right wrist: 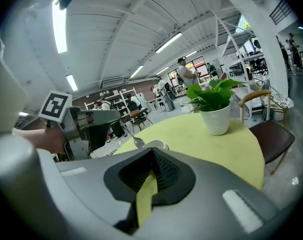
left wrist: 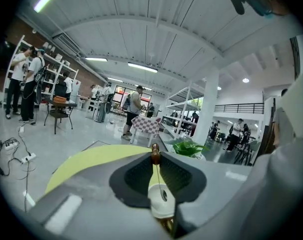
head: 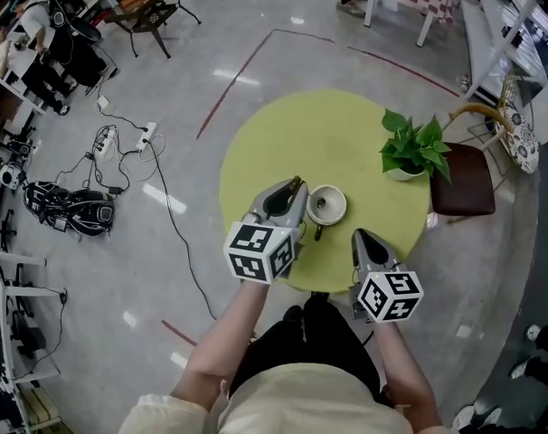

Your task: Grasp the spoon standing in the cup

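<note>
The spoon (right wrist: pixel 137 142) was clamped by its thin handle between the jaws of the left gripper (head: pixel 297 185), whose tips were pressed together at the handle's brown end; the spoon was held tilted, its bowl lowered to the rim of the white cup (head: pixel 342 208); whether the bowl touched the cup could not be told. The cup was set on the round yellow-green table (head: pixel 292 125), near the edge closest to the person and just right of the left gripper; in the left gripper view it was seen below the jaws, through the gap behind their tips. The right gripper (head: pixel 357 235) was held over the table's near edge, to the right of the cup and apart from it; its jaws were brought together at the tips with nothing between them, only a strip of tabletop being seen behind them. A potted plant (head: pixel 414 147) was placed at the table's far right, well apart from the cup; a brown chair (head: pixel 464 183) was stood just beside the table there.
</note>
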Tool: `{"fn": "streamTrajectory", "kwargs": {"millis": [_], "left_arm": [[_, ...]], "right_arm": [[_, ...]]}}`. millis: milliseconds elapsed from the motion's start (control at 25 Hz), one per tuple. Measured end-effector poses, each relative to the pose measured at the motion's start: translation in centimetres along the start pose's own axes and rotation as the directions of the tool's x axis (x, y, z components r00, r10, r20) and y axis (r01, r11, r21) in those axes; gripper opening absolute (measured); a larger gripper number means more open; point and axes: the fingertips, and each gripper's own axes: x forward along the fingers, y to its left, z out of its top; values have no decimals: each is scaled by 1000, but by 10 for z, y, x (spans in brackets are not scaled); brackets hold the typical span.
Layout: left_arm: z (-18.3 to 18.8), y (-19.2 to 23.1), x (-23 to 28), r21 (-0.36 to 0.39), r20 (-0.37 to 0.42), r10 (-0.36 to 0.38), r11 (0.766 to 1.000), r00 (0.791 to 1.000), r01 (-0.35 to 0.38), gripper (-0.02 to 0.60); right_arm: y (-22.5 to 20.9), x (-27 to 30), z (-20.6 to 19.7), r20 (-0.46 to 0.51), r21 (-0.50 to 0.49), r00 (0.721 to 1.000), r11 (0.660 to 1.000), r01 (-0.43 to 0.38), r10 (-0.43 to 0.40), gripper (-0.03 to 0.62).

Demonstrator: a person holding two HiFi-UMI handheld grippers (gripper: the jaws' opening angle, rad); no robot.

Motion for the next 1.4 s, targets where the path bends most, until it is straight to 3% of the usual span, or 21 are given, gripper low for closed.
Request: {"fn": "streamTrajectory", "kwargs": {"millis": [360,1400], "left_arm": [[-3,-2,-42,1,22,2,1000,1000,-2,44],[-54,3,-118,19,-47,3,1000,999,-3,44]], "right_arm": [[23,-17,0,28,-49,1000,999,-7,8,2],[70,-51,-21,66,-97,998,995,22,-16,2]]}}
